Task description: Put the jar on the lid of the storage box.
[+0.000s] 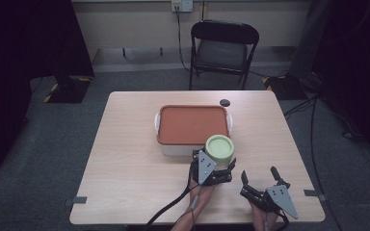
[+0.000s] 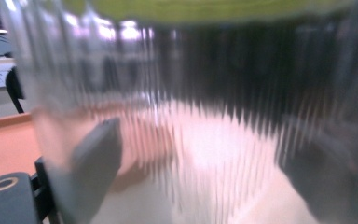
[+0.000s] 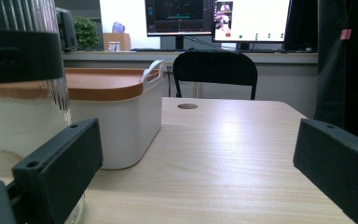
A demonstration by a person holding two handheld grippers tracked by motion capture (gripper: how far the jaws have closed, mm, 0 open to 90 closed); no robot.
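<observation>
A ribbed clear jar [image 1: 220,150] with a round green lid is pinched by the left gripper [image 1: 214,168]; the right gripper [image 1: 259,178] is held with jaws spread.

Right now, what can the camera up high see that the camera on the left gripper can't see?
The high view takes in the whole table, the white box with its orange lid, the black chair and the open right gripper. The left gripper view sits close against the ribbed clear jar, so its ridges and the jaws at its sides show through the glass. Both show that jar with its green lid.
</observation>
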